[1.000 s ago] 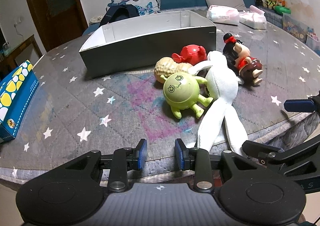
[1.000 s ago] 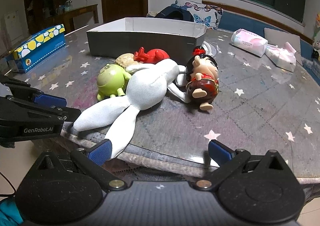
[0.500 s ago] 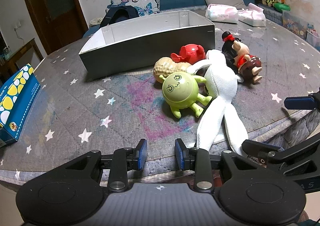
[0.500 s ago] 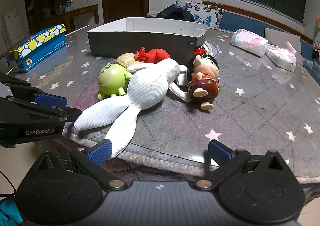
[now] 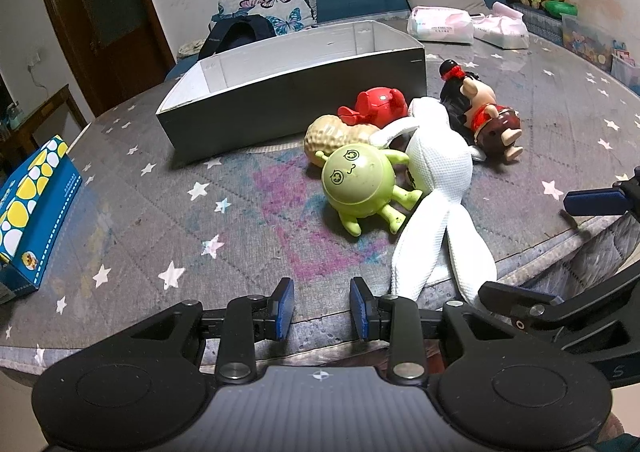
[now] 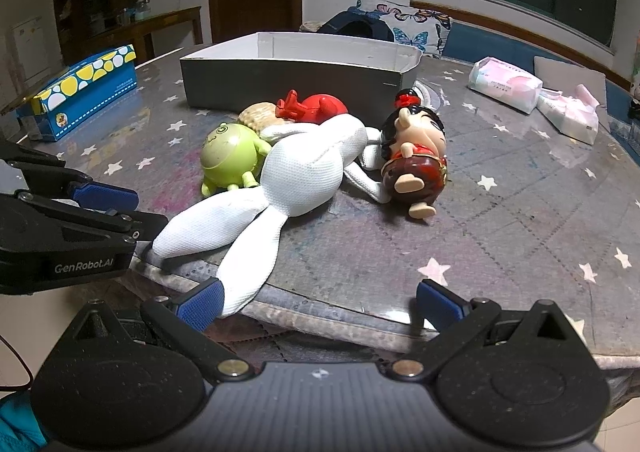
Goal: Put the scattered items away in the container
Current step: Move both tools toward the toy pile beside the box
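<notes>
Near the table's front edge, before the open grey cardboard box (image 5: 292, 92): limp white mesh-fabric doll (image 6: 304, 172), likely light and best pinched at a trailing leg; left gripper (image 5: 321, 308) narrowly parted, right gripper (image 6: 318, 302) wide, both empty.

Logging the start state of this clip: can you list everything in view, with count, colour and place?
box: 1, grey outside, white inside, far side of table, nothing visible inside
round toy: 1, green, mid table
peanut toy: 1, tan, behind the green one
red toy: 1, by the box wall
plush: 1, white, legs overhanging the near edge
doll: 1, black hair, red outfit, lying right of plush
tissue box: 1, blue and yellow, left edge
tissue packs: 2, white-pink, far right
left gripper: open, empty
right gripper: open, empty
</notes>
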Demonstrator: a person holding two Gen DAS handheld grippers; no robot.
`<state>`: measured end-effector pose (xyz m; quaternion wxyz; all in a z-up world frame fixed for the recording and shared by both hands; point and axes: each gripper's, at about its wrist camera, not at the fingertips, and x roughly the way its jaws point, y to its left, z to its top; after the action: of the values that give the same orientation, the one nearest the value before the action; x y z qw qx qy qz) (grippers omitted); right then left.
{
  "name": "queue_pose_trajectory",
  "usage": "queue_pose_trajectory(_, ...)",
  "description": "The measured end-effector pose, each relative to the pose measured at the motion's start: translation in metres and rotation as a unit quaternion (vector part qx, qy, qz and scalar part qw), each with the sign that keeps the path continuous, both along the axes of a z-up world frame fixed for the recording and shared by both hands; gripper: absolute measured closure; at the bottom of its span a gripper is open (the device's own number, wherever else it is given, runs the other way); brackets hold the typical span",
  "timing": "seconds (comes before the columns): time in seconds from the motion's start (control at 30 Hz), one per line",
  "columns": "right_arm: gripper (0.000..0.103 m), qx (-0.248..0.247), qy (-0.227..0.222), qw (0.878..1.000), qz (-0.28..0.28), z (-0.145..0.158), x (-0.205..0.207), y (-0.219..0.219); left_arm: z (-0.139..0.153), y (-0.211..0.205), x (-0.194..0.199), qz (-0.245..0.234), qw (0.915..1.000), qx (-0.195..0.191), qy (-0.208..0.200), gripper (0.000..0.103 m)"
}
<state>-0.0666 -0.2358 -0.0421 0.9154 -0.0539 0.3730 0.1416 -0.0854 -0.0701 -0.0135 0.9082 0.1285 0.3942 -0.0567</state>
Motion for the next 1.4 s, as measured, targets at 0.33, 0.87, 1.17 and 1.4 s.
queue_pose_trajectory(0.33,0.0,-0.001,0.003,1.0,0.007,-0.0008,0.0006,0.001,-0.0005,-0.0011,-0.0012,-0.002,1.0,0.004,0.0,0.069)
queue_pose_trajectory(0.87,0.0,-0.003,0.005,1.0,0.014,-0.0017,-0.002,0.0034,-0.0023,-0.0004,-0.0067,-0.012,0.9999,0.004,0.007,0.069)
queue_pose_trajectory(1.17,0.0,-0.004,0.005,1.0,0.014,-0.0017,-0.0031,0.004,-0.0023,0.0011,-0.0073,-0.011,0.9999,-0.001,0.009,0.069)
queue_pose_trajectory(1.4,0.0,-0.004,0.003,1.0,0.014,-0.0011,-0.0058,0.0039,-0.0023,0.0001,-0.0095,-0.014,0.9999,-0.002,0.009,0.069)
